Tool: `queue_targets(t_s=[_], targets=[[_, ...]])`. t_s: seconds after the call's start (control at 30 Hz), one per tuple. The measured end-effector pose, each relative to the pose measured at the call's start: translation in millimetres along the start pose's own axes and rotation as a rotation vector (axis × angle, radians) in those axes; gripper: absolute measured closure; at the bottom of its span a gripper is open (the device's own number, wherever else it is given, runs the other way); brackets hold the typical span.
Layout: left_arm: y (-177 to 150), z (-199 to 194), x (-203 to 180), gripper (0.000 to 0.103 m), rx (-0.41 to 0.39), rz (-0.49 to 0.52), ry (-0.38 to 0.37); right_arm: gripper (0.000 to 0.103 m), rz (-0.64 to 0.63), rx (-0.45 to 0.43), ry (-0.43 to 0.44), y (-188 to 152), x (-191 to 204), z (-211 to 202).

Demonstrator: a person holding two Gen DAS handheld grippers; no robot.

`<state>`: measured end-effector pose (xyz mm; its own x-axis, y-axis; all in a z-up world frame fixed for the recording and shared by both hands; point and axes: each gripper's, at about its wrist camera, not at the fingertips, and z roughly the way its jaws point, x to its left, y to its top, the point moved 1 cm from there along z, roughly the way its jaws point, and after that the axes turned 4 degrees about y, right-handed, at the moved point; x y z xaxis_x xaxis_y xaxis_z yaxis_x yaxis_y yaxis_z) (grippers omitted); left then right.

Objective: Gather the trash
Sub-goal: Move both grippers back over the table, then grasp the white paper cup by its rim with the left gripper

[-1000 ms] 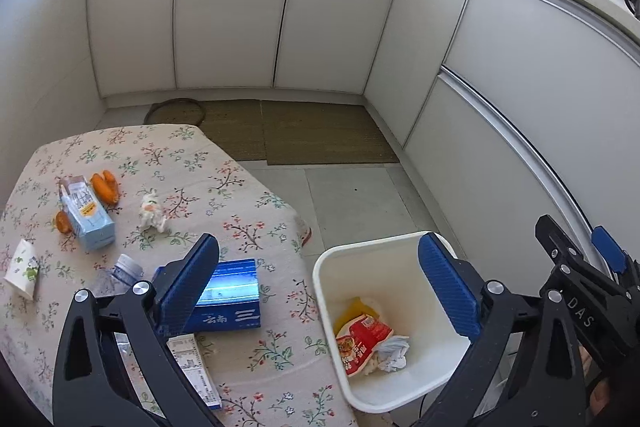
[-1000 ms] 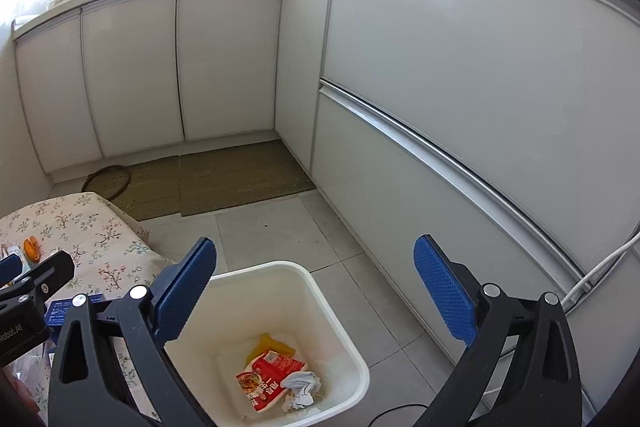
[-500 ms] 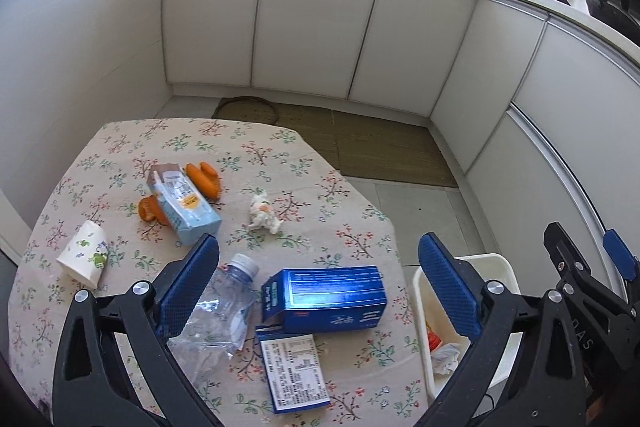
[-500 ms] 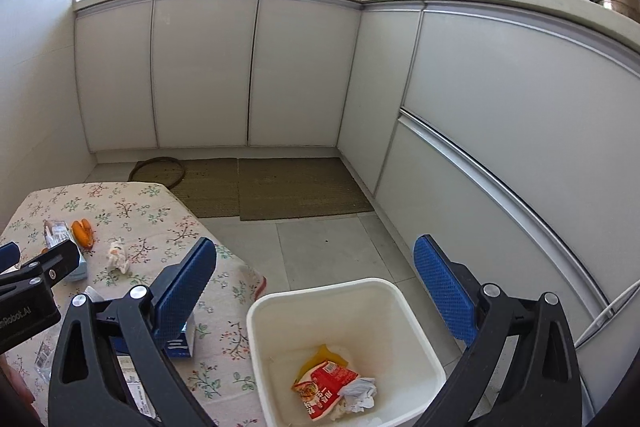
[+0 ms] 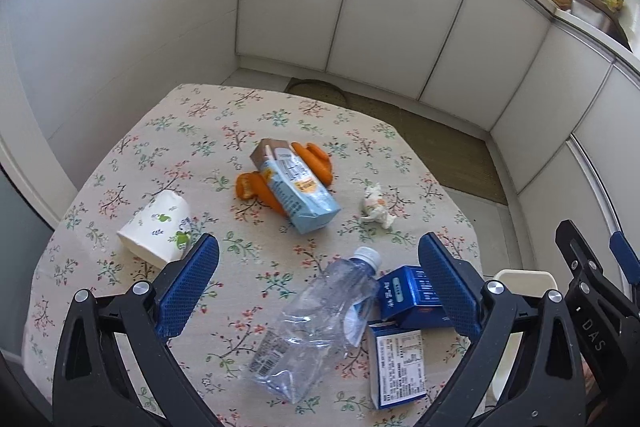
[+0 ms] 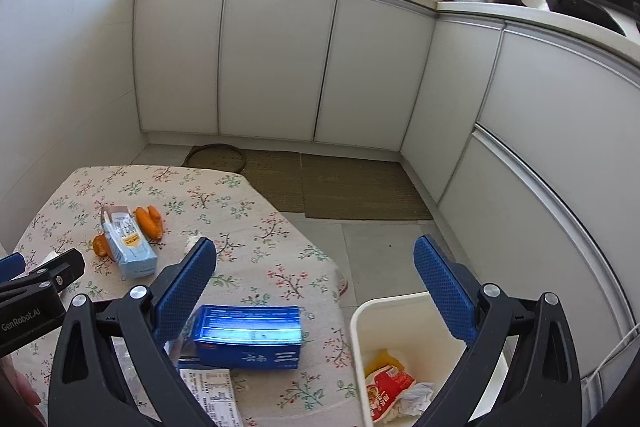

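left wrist shows paper cup (image 5: 155,229), right wrist shows bin contents (image 6: 394,395)

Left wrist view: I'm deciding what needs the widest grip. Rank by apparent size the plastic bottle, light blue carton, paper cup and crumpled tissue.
1. plastic bottle, though nearest the camera
2. light blue carton
3. paper cup, close to the carton
4. crumpled tissue

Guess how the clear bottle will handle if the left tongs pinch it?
The bottle is already crumpled and looks empty, so probably light and apt to buckle further. Its clear plastic may slip. Lying flattened, it seems unlikely to roll.
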<state>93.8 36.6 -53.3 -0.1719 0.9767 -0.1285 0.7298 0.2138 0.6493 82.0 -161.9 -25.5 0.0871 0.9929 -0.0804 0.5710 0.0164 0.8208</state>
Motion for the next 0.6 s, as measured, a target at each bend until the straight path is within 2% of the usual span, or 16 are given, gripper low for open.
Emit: queue_targets(t_s=[0.27,0.37,0.53,0.6], targets=[[-2,23,66,0.007,0.059,-0.155,0.079,0.007,-0.081,0.023,0.087,-5,60,13],[-6,38,96,0.007,0.103,-0.265,0.087,0.007,-0.120,0.033,0.100,-9,76,17],[-18,70,147,0.009,0.182,-0.533,-0.031,0.007,-0.153,0.056,0.101,-15,83,23],[-21,82,160,0.013,0.188,-0.618,-0.099,0.007,-0.143,0.069,0.104,-16,80,26]])
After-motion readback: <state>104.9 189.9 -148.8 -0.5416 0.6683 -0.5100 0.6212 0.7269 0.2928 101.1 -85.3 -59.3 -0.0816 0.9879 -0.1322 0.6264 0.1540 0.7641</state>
